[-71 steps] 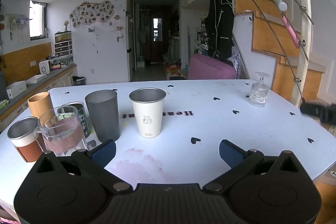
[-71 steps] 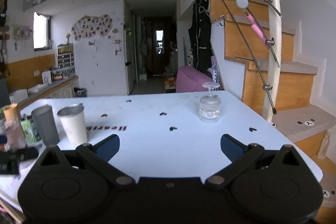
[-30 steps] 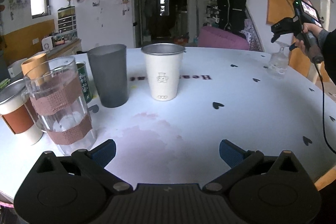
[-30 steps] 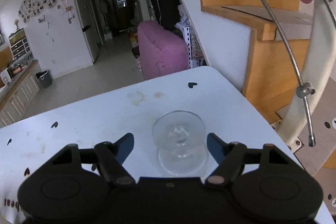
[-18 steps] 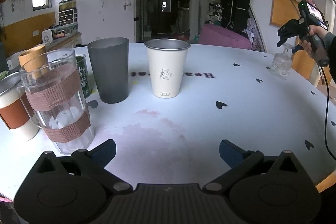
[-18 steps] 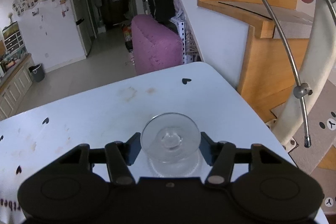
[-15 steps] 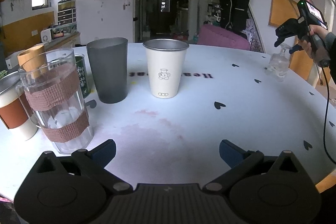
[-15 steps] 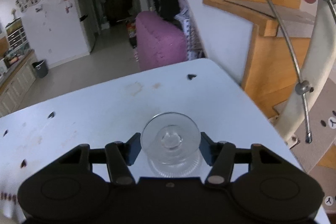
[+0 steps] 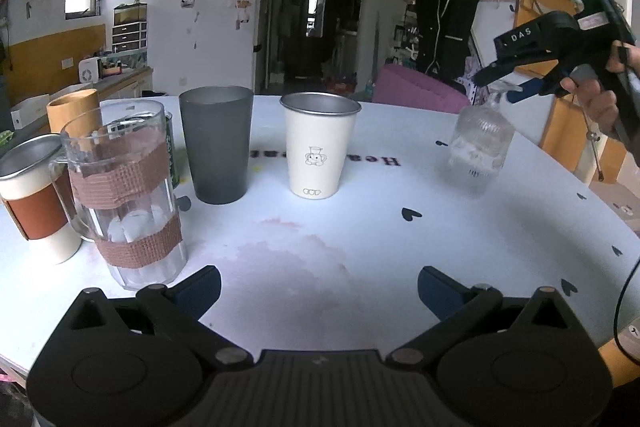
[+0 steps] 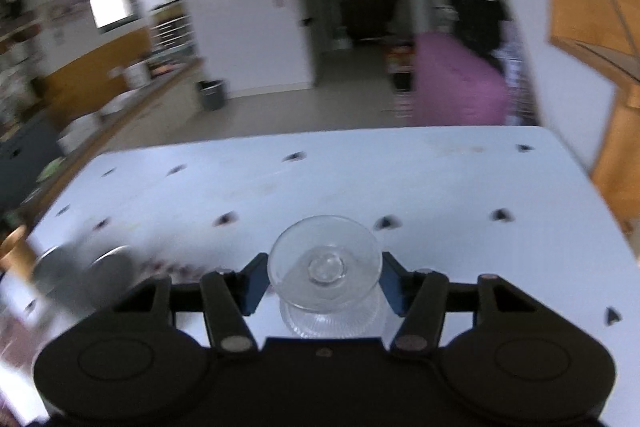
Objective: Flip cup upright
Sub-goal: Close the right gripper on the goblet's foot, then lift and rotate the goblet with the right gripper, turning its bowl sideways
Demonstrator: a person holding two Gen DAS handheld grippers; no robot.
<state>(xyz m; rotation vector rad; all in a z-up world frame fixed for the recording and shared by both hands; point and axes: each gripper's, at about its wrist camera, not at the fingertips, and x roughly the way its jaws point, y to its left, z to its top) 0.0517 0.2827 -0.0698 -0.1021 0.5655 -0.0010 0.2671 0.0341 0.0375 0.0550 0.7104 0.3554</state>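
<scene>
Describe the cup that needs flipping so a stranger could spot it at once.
On the white heart-dotted table, look past the row of cups at the left to the right side. There the right gripper is closed on the clear glass goblet. It alone is stemmed, ribbed and upside down, foot on top; the white cup and the others stand upright.

Right gripper [image 10: 323,289] clamps inverted glass cup [image 10: 325,277].

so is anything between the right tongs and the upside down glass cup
Nothing visible. The right tongs are already closed on the inverted glass cup, one blue pad on each side just below its foot. The white cup and grey tumbler stand well off to the side.
</scene>
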